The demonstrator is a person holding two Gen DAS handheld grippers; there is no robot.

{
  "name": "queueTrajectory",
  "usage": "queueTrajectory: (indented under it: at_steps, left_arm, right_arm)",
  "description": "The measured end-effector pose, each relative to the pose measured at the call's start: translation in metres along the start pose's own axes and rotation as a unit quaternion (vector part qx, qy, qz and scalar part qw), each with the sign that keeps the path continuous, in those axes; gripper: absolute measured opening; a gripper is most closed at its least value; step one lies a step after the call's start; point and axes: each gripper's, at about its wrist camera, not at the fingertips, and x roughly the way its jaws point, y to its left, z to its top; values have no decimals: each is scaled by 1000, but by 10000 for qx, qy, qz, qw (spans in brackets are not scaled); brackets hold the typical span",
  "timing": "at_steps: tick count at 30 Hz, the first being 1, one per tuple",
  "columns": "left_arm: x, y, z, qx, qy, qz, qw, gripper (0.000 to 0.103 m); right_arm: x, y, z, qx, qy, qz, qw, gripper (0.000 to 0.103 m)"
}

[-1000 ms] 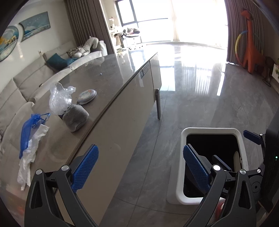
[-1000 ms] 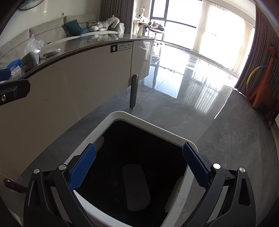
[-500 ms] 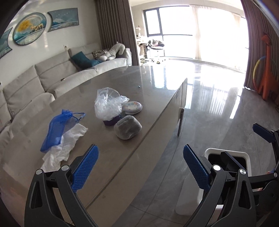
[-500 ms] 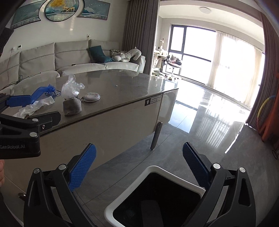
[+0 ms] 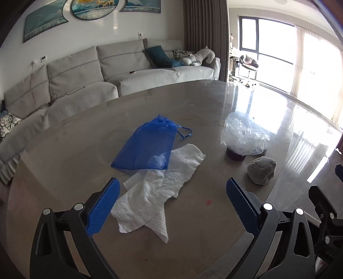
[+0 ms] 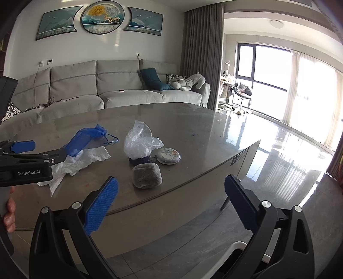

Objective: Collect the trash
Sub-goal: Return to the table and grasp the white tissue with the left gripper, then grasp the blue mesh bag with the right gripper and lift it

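Room: living room with a grey sectional sofa [image 6: 120, 85] along the far wall, framed wall art [image 6: 100, 19] above it, and bright windows at right.
Surface: glossy grey table [image 5: 85, 161] carrying all the loose items.
Left gripper [image 5: 171, 206]: jaws spread wide, holding nothing; it hovers over the near end of the white paper towel. In the right wrist view its black body sits at the left edge, with part of a hand [image 6: 9, 212] below it.
Blue mesh bag [image 5: 148, 143]: lies flat on the table, its near edge overlapping the paper towel.
White paper towel [image 5: 158, 188]: crumpled, spread flat, lying between the left gripper's blue pads [image 5: 103, 208].
Clear plastic bag [image 6: 140, 141]: crumpled, resting on a small dark cup [image 6: 139, 160], right of the towel.
Grey pouch [image 6: 146, 175]: just in front of the cup, near the table edge.
Round tin [image 6: 167, 155]: just right of the cup, lid up.
Right gripper [image 6: 171, 203]: jaws spread wide, empty, off the table edge, above the floor.
White bin rim [image 6: 239, 244]: visible at the bottom, beneath the right gripper.
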Motion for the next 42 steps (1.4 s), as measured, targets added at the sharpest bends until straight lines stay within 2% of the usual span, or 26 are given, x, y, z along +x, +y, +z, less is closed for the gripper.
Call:
queueTrajectory:
  at_steps: [5,9,13,16,17,19,21,22,25,26,32,34,37,42]
  left_arm:
    - [37,15,-5,-9,385,285,9989,98]
    - [59,20,-11,-72,644,360,9972,98]
    - [72,20,-17,-142,914,287,9953,98]
    - [81,29,-19,-325,1146,28,9929,95]
    - [84,33,-20,-343,1215,23,9920,86]
    - [81,31,-20,-181,1107,7,9937,67]
    - [77,24,-20,4,1111,-164,9937,35]
    - [75,20,-21,78,1137,-236,9932,8]
    - [65,21,-25,-121,1157,-700,9907,8]
    - [58,22,-24,-142,1107,-745,9910,7]
    - [14,31,-9,170,506,-530,9972,8]
    - [6,37,-6,185,462,-509,9975,8]
    - [-3,47,-2,84,472,-666,9966,8]
    - [-7,60,-2,90,458,-563,9973,8]
  right_arm:
    - [13,31,15,-346,-132,155,9992,99]
    - [19,45,14,-377,-157,276,9988,99]
    - [30,55,11,-416,-75,329,9986,99]
    - [31,56,9,-409,-55,360,9985,99]
    - [31,57,8,-409,-46,367,9985,99]
    - [31,59,8,-392,-57,384,9985,99]
    - [30,61,7,-379,-69,413,9984,99]
    - [29,62,7,-384,-70,420,9984,99]
    - [28,68,7,-416,-70,440,9981,99]
    - [28,69,7,-428,-69,449,9981,99]
    - [32,81,10,-477,-23,547,9974,99]
    - [35,89,12,-561,-5,569,9968,99]
    - [36,100,19,-640,-51,598,9961,99]
    - [43,120,31,-757,-118,676,9948,99]
